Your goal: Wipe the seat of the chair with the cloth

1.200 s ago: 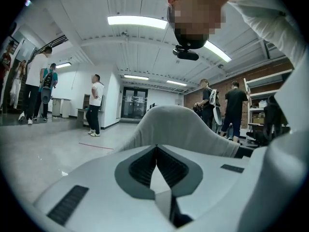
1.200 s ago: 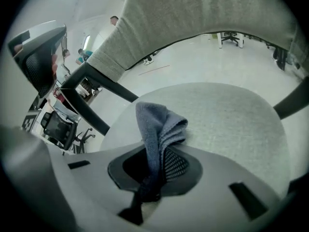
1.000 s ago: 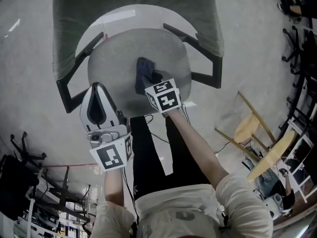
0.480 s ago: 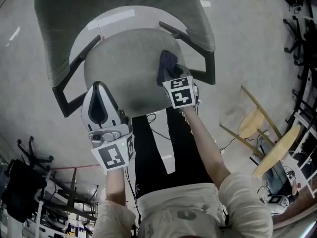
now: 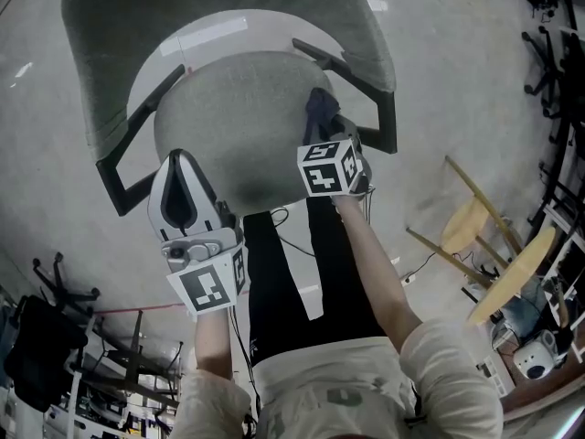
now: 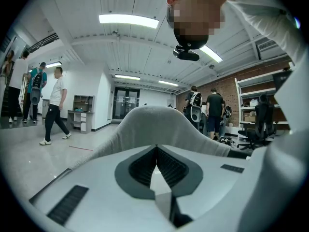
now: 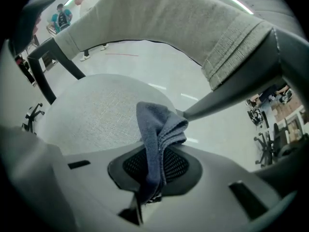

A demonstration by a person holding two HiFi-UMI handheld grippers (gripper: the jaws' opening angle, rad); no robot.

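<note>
Cloth (image 7: 157,139): dark blue, nubbly terry, folded into a limp peak. It is pinched tight between the right gripper's (image 5: 327,140) ribbed black pads and pokes out past their tips. In the head view it sits right of centre, at the right edge of the round seat (image 5: 238,117), which is grey woven fabric. The angular black armrest (image 5: 370,122) is just beside it. Lower left is the left gripper (image 5: 179,167), a glossy white shell with jaws pressed together on nothing, over the seat's front-left rim. Beyond, the curved grey backrest (image 5: 228,7).
</note>
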